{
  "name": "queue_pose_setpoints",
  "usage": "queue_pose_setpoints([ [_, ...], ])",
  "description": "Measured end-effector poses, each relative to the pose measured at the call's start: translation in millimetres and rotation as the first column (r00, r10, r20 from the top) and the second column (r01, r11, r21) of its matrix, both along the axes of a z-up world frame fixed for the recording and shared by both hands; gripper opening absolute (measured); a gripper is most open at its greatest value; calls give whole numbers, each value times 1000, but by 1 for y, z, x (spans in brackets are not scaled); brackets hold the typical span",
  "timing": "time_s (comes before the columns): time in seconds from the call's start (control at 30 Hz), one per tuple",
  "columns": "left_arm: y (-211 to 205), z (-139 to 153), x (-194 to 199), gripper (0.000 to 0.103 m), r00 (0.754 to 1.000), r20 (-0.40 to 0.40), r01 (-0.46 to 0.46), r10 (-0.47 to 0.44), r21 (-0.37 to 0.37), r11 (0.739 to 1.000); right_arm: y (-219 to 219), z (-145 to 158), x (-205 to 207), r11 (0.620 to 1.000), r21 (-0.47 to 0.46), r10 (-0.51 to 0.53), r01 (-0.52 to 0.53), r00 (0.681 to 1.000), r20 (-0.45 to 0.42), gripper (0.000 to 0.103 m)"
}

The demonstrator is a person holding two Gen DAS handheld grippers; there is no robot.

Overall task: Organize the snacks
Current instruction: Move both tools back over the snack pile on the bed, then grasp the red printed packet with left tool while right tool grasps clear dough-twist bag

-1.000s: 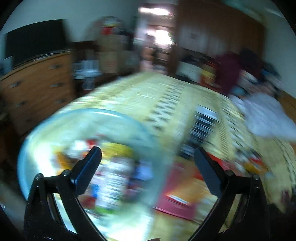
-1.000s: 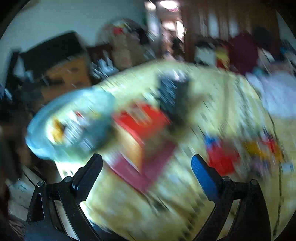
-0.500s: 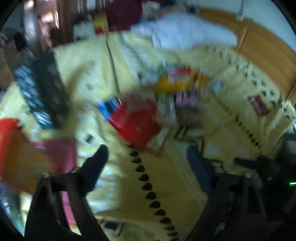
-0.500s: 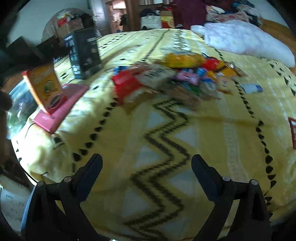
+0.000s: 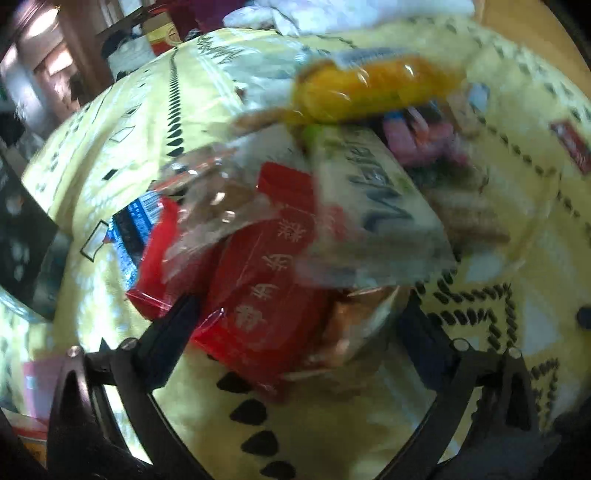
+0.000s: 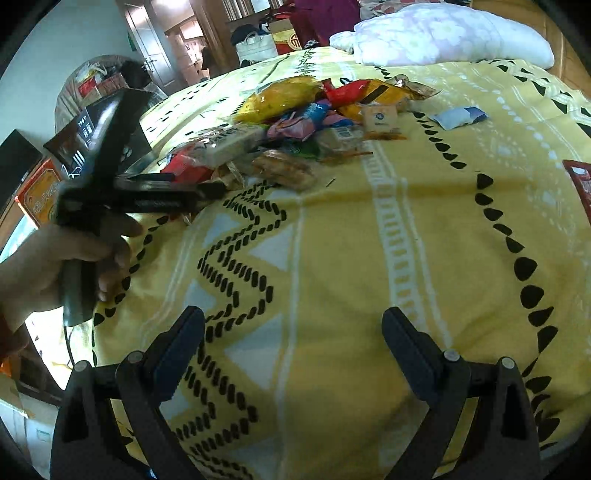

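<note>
Here, a loose heap of snacks is seen on a yellow patterned bedspread; no snack is seen inside any container. In the left wrist view the left gripper is pointed down at the near edge of the heap, its jaws wide and opening. A red pack with white characters is framed between the two fingers, but the blur hides whether the pads touch it. Just behind it a pale wafer pack is laid slantwise, with a clear-wrapped biscuit pack to its left and a yellow bag on top at the back.

In the right wrist view the right gripper is held over bare bedspread, well apart from the heap, its jaws spread wide with nothing between them. The left gripper is seen there too, gripped by a hand, its tips at the heap's near side. A small blue-and-white packet is set apart to the right of the heap. A black box and an orange box are stood near the bed's left edge; what they contain cannot be told. A white pillow is laid at the far end.
</note>
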State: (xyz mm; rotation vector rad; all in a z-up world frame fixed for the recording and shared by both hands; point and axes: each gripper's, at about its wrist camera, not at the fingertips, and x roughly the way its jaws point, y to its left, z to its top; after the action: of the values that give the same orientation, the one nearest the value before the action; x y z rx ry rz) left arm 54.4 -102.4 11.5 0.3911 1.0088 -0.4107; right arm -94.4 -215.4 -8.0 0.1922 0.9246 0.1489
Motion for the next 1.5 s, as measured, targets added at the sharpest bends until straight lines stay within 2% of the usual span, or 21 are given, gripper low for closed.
queue_pose_setpoints([
  [0.07,-2,7,-15,80,997,-60,43,-47,-65,997,-1,0,-1,1000,4,-1,1,1000,4,98],
  [0.13,-5,15,-42,66,980,-124,139,-157,-143,980,-1,1,-2,1000,8,-2,2,1000,8,98],
  [0.2,4,21,-63,66,959,-196,153,-203,-244,958,-2,1,-3,1000,8,0,0,1000,9,98],
  [0.27,24,26,-82,66,941,-263,108,-210,-354,929,-4,2,-7,1000,11,-7,7,1000,9,98],
  [0.3,31,27,-88,68,941,-273,90,-202,-372,924,-6,3,-8,1000,15,-10,10,1000,7,98],
  [0.43,65,22,-108,68,954,-285,-15,-95,-361,933,-9,2,-9,999,29,-19,19,1000,-7,98],
  [0.5,77,21,-109,68,957,-284,-55,-56,-367,928,-8,4,-8,999,30,-16,17,1000,-8,98],
  [0.6,90,24,-109,68,959,-284,-117,10,-361,925,3,15,-2,998,25,63,-64,998,10,98],
  [0.7,96,19,-102,68,953,-297,-165,56,-356,920,14,29,20,986,59,152,-154,988,39,98],
  [0.77,98,19,-101,68,952,-299,-181,73,-352,918,7,39,43,984,101,138,-146,987,81,97],
  [0.83,99,18,-102,68,950,-299,-192,87,-344,919,-2,40,66,988,99,112,-121,990,87,97],
  [0.9,107,17,-102,68,948,-302,-203,98,-340,918,-3,34,96,992,24,126,-127,990,58,89],
  [0.97,110,16,-100,68,943,-313,-222,112,-341,913,4,24,121,982,-52,183,-182,983,14,81],
  [1.03,113,16,-97,68,935,-332,-245,125,-351,904,18,8,143,959,-128,251,-254,967,-45,78],
  [1.13,116,16,-95,68,926,-348,-273,145,-353,895,30,-14,155,942,-162,283,-294,955,-86,76],
  [1.17,115,16,-95,68,925,-351,-277,148,-352,894,32,-16,152,941,-179,279,-288,957,-75,73],
  [1.27,118,18,-94,68,925,-341,-285,166,-333,899,25,-9,136,960,-158,224,-233,972,-71,50],
  [1.33,114,20,-89,68,929,-325,-282,177,-311,908,18,-3,118,969,-143,190,-199,979,-72,39],
  [1.37,112,21,-84,68,930,-319,-284,183,-307,908,13,0,107,975,-135,168,-176,983,-70,34],
  [1.5,90,24,-57,68,927,-315,-307,205,-321,896,-7,3,60,994,-72,79,-83,995,-66,30],
])
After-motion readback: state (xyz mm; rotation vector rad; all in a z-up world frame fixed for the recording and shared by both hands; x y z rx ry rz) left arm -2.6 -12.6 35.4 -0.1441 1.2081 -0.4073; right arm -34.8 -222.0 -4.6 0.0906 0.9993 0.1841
